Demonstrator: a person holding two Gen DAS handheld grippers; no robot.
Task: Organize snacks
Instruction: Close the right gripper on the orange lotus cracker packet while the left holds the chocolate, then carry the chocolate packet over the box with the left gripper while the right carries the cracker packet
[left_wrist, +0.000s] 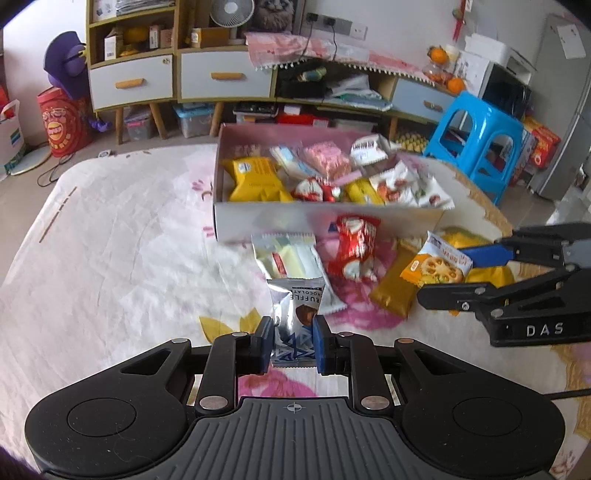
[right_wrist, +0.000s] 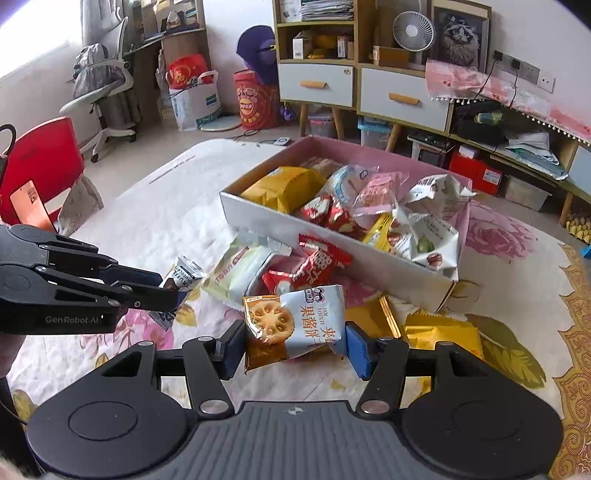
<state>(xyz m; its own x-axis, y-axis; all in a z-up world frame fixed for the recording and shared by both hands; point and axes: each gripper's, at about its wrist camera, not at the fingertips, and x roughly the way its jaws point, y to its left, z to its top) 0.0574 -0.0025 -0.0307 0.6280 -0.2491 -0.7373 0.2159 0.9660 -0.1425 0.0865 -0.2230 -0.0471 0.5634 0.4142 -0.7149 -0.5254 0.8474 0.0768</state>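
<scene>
Closest to me, my left tongs (left_wrist: 293, 345) are clenched on the silver truffle chocolate packet (left_wrist: 295, 314), gripping its lower end so its long axis runs straight ahead from the pads toward the box. My right tongs (right_wrist: 295, 345) are grasping the jam biscuit packet (right_wrist: 295, 325) across its width, the wrapper crumpled between the blue pads and lying crosswise to the fingers. Both packets look held just clear of the flowered cloth (left_wrist: 110, 258) covering the desk. Just beyond them the loose snacks remain: a pale green-and-white packet (left_wrist: 291, 258), a red packet (left_wrist: 356, 247) leaning at the foot of the box wall, and yellow packets (right_wrist: 443, 328) off to the right. Past those sits the open snack box (left_wrist: 258, 221), already heaped with wrappers, dead ahead of the left tongs and ahead and slightly right of the right ones. I judge the left hand a touch nearer the box's near wall, so its packet only needs carrying forward over that wall, lengthwise, before the right follows.
</scene>
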